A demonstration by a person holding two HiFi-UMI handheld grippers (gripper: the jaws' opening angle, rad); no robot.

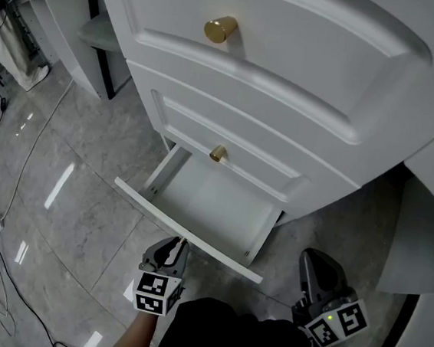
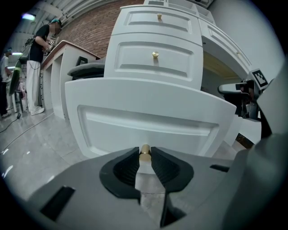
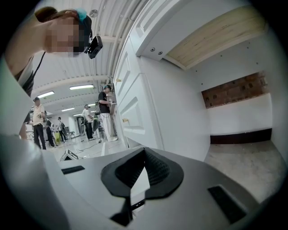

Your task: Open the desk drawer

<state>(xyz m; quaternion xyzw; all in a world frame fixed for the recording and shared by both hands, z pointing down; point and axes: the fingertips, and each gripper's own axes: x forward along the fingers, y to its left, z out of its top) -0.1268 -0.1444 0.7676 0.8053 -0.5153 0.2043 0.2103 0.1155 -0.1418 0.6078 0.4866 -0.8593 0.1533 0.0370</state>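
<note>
Only the tip of the gold knob (image 2: 145, 152) peeks out; the left claw (image 2: 144, 156) covers the rest between its jaws. In the head view that knob is out of sight beneath the drawer front (image 1: 188, 232). The desk (image 1: 304, 78) runs off the top edge there. Far-off people (image 3: 105, 112) in the right gripper view are too small to make out.

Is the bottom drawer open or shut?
Open: the bottom drawer sticks out from the desk, its bare inside showing, with the left gripper clamped on its gold knob.
</note>
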